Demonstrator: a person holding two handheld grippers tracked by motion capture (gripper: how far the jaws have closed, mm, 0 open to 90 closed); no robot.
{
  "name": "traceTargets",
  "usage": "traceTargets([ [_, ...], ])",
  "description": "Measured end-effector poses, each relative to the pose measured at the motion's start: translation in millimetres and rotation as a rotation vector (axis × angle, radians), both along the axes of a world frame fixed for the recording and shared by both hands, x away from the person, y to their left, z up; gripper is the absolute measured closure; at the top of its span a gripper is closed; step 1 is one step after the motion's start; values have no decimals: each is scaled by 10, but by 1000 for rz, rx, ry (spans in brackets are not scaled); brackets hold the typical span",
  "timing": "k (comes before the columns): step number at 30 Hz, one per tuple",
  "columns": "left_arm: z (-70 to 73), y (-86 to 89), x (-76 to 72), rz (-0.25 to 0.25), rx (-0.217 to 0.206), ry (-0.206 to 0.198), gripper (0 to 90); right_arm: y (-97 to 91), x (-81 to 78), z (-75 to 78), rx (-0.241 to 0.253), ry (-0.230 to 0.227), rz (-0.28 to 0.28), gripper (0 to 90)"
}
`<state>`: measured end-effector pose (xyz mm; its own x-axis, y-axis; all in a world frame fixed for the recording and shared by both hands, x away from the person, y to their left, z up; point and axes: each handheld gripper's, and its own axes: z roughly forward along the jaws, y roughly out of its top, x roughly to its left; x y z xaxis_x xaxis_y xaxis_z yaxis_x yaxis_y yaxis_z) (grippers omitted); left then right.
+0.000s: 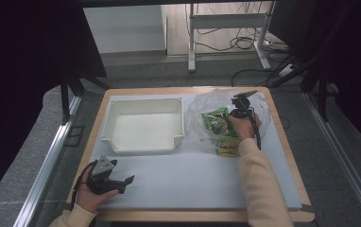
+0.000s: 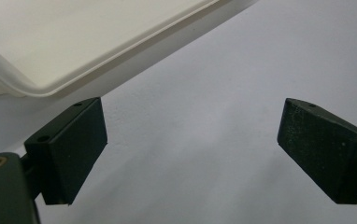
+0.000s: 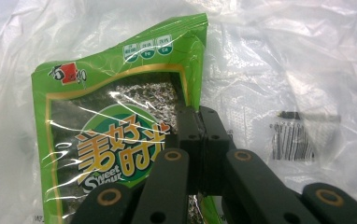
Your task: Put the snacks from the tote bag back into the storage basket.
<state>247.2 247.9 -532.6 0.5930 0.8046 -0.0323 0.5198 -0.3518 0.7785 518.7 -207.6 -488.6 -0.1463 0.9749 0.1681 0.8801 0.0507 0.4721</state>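
A green seaweed snack packet lies in a crumpled clear plastic bag at the table's right. My right gripper has its jaws pressed together on the packet's right edge. From above, the right gripper sits over the packet and the bag, held by a hand in a cream sleeve. My left gripper rests low at the front left, and its jaws point right. In its own view the left gripper is wide open over bare table.
An empty white tray stands at the back left, and its corner shows just beyond the left jaws. A yellow packet lies by the bag's near edge. White table covering spreads between the hands.
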Motion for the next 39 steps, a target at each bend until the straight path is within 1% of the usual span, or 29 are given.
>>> traceTargets([
  [2, 3, 1, -3, -1, -3, -1, 85, 12, -10, 18, 4, -10, 6, 889],
  [3, 4, 3, -5, -1, -5, -1, 85, 19, -18, 35, 16, -17, 3, 890],
  [5, 8, 5, -8, -2, -7, -2, 85, 30, -36, 78, 24, -32, 5, 891],
  [7, 8, 9, -5, 1, -13, 0, 85, 32, -62, 141, 33, -53, 9, 893],
  [9, 6, 13, 4, 1, -13, 3, 85, 34, -91, 205, 56, -64, 19, 894],
  [12, 6, 14, 6, 0, -15, 4, 85, 40, -133, 269, 56, -81, 34, 895],
  [13, 6, 15, 6, 0, -15, 4, 85, 40, -142, 281, 57, -84, 32, 895],
  [17, 9, 19, 4, 1, -16, 2, 85, -8, -172, 326, 73, -96, 31, 896],
  [19, 11, 20, 1, 1, -17, 1, 85, -37, -190, 353, 93, -101, 28, 896],
  [22, 10, 20, 4, 1, -18, 3, 85, -87, -219, 401, 98, -121, 27, 896],
  [24, 10, 18, 3, 1, -16, 2, 85, -119, -242, 444, 121, -128, 20, 896],
  [27, 11, 18, 0, 3, -14, 1, 85, -167, -278, 486, 135, -137, 22, 896],
  [31, 10, 17, 0, 3, -15, 1, 85, -233, -345, 549, 155, -160, 23, 896],
  [34, 11, 16, -2, 2, -15, 0, 85, -290, -401, 606, 175, -186, 22, 896],
  [36, 9, 16, 1, 3, -14, 2, 85, -325, -430, 640, 179, -203, 21, 896],
  [39, 9, 14, 0, 1, -14, 2, 85, -367, -466, 687, 185, -213, 23, 896],
])
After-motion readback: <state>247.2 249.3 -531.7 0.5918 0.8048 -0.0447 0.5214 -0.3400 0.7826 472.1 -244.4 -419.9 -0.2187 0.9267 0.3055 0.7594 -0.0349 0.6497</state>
